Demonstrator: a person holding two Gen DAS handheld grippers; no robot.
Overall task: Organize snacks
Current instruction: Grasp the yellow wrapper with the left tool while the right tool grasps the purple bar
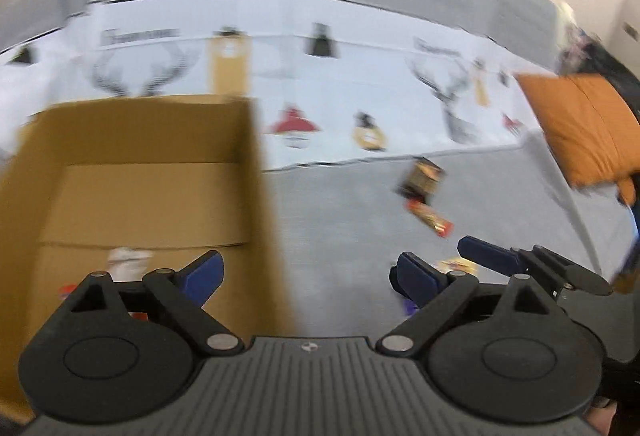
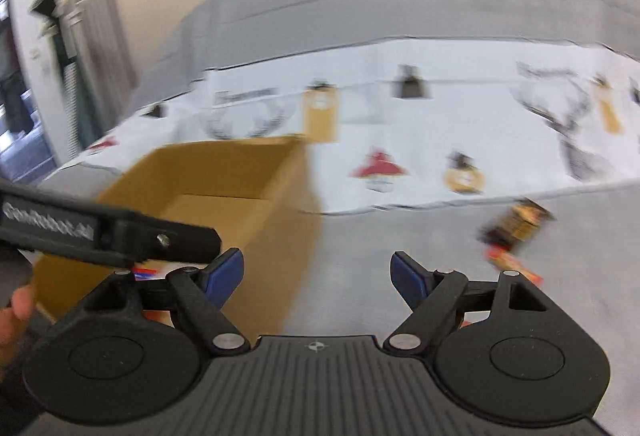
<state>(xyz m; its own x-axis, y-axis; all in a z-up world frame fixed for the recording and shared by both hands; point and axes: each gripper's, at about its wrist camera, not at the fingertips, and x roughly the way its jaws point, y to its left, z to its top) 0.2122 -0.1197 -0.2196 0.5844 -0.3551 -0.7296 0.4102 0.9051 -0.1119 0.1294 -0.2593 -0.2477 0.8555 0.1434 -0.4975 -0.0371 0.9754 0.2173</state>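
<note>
Judging by the blur, only a couple of snacks (image 1: 127,263) seem boxed in the cardboard box (image 1: 152,139), two packets (image 1: 424,195) are left on the grey sofa (image 1: 340,236), and the left gripper (image 1: 306,276) and right gripper (image 2: 316,274) are both held wide and empty.

Open cardboard box (image 1: 152,171) upright on grey cushion, snack packets (image 1: 424,195) loose beside it

Bare grey bed surface (image 1: 340,203) is lying open between the cardboard box (image 1: 132,163) wall and the snack packets (image 1: 424,191); an orange cushion (image 1: 580,123) is blocking the right.
</note>
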